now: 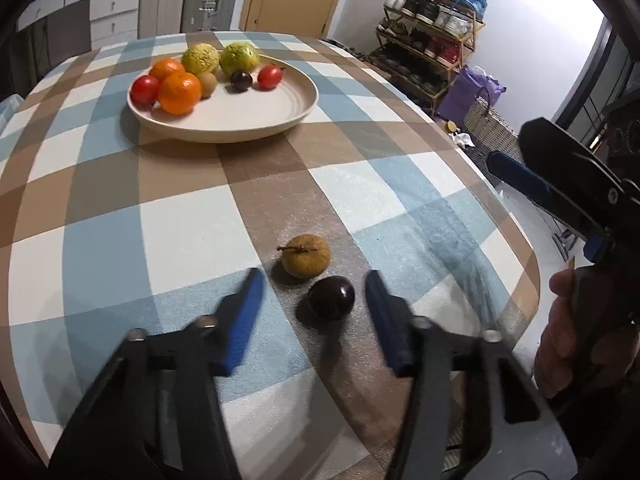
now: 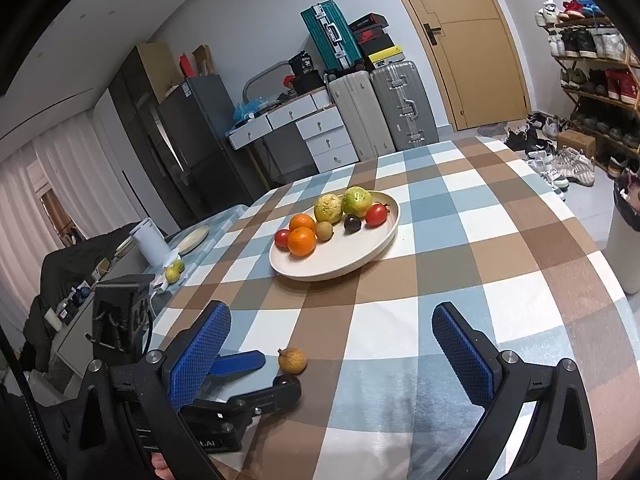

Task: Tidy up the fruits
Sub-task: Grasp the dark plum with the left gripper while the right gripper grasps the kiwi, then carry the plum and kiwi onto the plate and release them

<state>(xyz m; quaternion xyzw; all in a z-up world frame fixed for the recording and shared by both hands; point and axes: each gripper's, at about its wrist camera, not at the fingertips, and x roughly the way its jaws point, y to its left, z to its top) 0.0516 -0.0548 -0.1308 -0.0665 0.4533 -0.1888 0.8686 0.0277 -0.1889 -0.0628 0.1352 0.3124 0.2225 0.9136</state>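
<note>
A cream plate (image 1: 256,120) (image 2: 360,252) at the far side of the checked table holds oranges (image 1: 179,87), tomatoes, two green-yellow fruits (image 1: 239,57), a small brown fruit and a dark plum. Near me on the cloth lie a tan longan (image 1: 306,256) (image 2: 292,360) and a dark plum (image 1: 331,298) (image 2: 286,380). My left gripper (image 1: 314,280) is open, its blue fingers on either side of the dark plum, not touching it. My right gripper (image 2: 332,320) is open and empty above the cloth; it also shows at the right of the left wrist view (image 1: 516,176).
The checked tablecloth (image 1: 120,200) covers a round table. A shoe rack (image 1: 432,32), bags and a basket stand to the right. Suitcases (image 2: 380,108), drawers and a fridge stand behind. A side table at left carries a white cup (image 2: 150,242) and two small fruits.
</note>
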